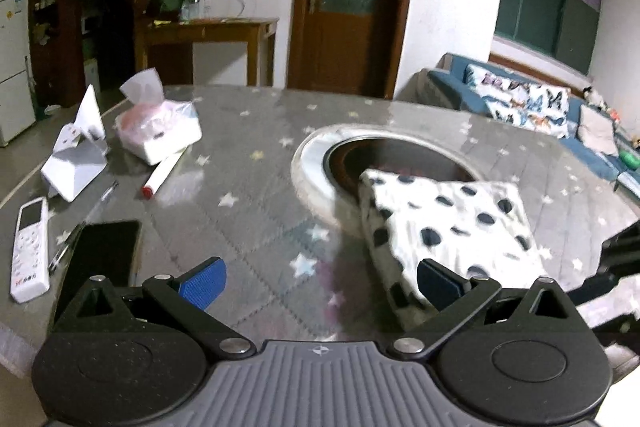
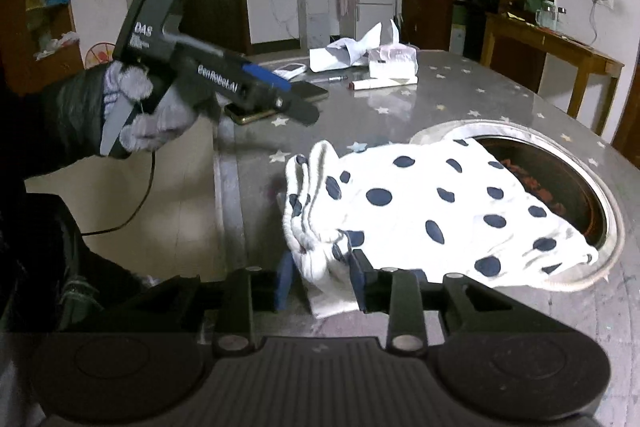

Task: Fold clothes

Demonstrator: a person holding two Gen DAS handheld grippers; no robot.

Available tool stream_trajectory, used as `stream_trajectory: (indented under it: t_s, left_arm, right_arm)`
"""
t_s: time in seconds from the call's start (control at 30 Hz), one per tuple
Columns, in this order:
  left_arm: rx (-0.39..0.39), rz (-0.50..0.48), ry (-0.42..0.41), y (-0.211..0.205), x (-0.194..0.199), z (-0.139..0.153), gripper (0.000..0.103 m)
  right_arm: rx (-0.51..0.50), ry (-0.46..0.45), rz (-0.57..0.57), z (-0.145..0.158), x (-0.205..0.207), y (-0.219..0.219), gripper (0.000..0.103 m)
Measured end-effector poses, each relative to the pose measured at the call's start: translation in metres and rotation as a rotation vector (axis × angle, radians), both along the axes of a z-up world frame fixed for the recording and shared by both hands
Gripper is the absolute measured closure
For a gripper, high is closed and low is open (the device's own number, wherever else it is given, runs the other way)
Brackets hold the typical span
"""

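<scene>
My right tongs (image 2: 320,283) straddle the folded polka-dot garment's (image 2: 432,211) corner, pads loosened; left tongs (image 1: 320,281) released, garment at two o'clock.

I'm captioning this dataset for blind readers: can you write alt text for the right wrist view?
A folded white polka-dot garment lies on a grey star-patterned table, its corner between the right gripper pads. A gloved left hand holds the left gripper above a phone.

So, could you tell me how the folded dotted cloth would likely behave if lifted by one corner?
The cloth is probably floppy: its layered edge sags between the right tongs. Lifted, the fold would likely fall open. It overhangs the table's round opening, so that end may droop in.
</scene>
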State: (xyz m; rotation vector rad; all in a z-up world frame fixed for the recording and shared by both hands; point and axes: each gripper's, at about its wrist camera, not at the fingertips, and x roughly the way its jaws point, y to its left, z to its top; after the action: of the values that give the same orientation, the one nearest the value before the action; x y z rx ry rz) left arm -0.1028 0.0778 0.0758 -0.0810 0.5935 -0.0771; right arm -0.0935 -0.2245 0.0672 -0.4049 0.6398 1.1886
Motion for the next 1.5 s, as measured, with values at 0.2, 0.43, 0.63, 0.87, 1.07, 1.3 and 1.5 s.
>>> stream_trajectory:
  t_s: [0.2, 0.43, 0.63, 0.87, 1.07, 1.3, 1.5]
  left_arm:
    - [-0.027, -0.066, -0.073, -0.016, 0.001, 0.014, 0.0]
    - [-0.086, -0.194, -0.1, -0.042, 0.008, 0.015, 0.007]
    - [-0.089, -0.333, -0.078, -0.069, 0.005, -0.002, 0.032]
    - [-0.08, -0.411, -0.012, -0.079, 0.005, -0.021, 0.051]
    - [-0.097, -0.412, 0.029, -0.074, 0.006, -0.032, 0.054]
    - [-0.115, -0.414, 0.048, -0.069, 0.009, -0.034, 0.054]
    - [-0.124, -0.406, 0.024, -0.066, 0.009, -0.026, 0.054]
  right_arm:
    - [0.005, 0.049, -0.028, 0.007, -0.001, -0.013, 0.071]
    - [0.073, 0.048, -0.17, 0.02, 0.019, -0.02, 0.067]
    - [0.07, 0.056, -0.356, 0.007, 0.064, -0.017, 0.067]
    - [0.061, 0.037, -0.449, -0.009, 0.11, -0.005, 0.067]
    - [0.0, 0.056, -0.565, -0.036, 0.148, -0.006, 0.067]
    - [0.019, 0.037, -0.602, -0.031, 0.162, -0.007, 0.068]
    - [0.038, 0.048, -0.419, -0.011, 0.147, 0.027, 0.068]
